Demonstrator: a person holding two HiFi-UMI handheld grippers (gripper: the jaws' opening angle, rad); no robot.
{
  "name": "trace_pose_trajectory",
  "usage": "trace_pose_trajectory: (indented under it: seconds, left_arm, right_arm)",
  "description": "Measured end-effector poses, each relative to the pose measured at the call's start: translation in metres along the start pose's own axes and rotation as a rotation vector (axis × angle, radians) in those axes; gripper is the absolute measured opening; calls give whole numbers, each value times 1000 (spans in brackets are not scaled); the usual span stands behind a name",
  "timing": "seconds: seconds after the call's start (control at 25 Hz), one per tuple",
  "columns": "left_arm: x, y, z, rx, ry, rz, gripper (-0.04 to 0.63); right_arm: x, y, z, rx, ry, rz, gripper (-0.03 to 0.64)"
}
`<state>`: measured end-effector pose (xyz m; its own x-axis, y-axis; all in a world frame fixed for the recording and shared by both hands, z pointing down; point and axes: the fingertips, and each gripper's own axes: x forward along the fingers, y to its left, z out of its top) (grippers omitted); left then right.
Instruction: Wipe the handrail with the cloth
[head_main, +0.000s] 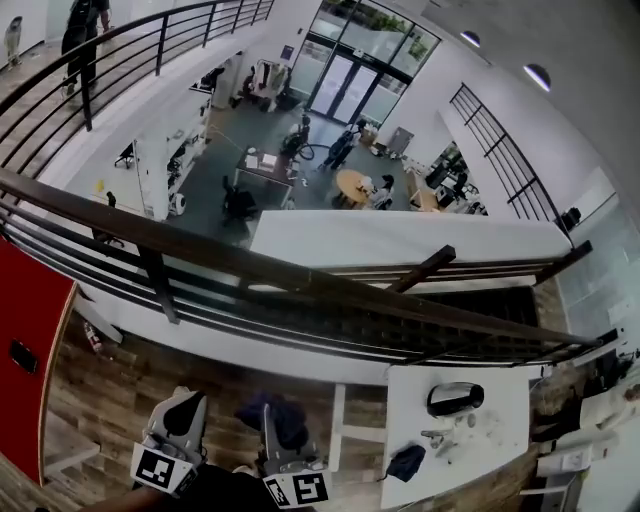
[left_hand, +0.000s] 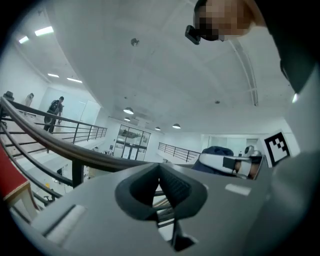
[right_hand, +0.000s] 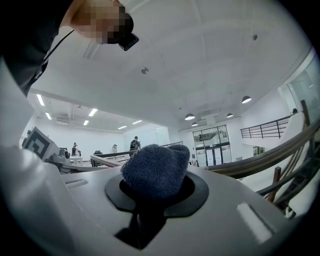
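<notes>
The right gripper (head_main: 286, 432) was clenched on a dark blue cloth (head_main: 271, 412). In the right gripper view the cloth (right_hand: 157, 169) bulged up in a fuzzy wad from between the jaws of that gripper (right_hand: 155, 186) and filled the gap. The left gripper (head_main: 184, 402) held nothing. In its own view the jaws of the left gripper (left_hand: 162, 183) stood pressed together, their ribbed pads meeting with only railing bars visible past them.

In the head view both grippers sat low at the bottom edge, side by side and close to the person. The cloth was well short of the handrail (head_main: 300, 278) and did not touch it. The brown handrail ran across the picture from the left edge down toward the right, with dark bars beneath it and an open hall far below. Both gripper views were tilted up toward a white ceiling. The handrail (left_hand: 75, 150) swept past on the left in the left gripper view, and the handrail (right_hand: 272, 154) rose at the right in the right gripper view.

A wooden floor (head_main: 110, 385) lay under the grippers. A red panel (head_main: 28, 330) stood to the left. To the right was a white bench (head_main: 500, 455) carrying a black object (head_main: 455, 398), with a second dark cloth (head_main: 406, 462) at its near left edge.
</notes>
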<state>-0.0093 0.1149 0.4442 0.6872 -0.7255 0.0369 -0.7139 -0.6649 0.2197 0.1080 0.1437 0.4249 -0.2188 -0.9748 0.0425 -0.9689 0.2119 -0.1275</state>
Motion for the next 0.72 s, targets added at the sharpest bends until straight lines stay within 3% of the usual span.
trace_pose_trajectory:
  seconds: [0.32,0.56,0.72]
  left_arm:
    - [45,38,36,62,-16,-94,0]
    - [65,93,44,76,-29,-31,0]
    - [67,107,39,48,-13,46,-1]
  right_arm:
    - [86,-2,12,-14,16,-21,81]
    - [145,9,16,-14,5,30,81]
    - [175,18,25,-3,-24,113,83]
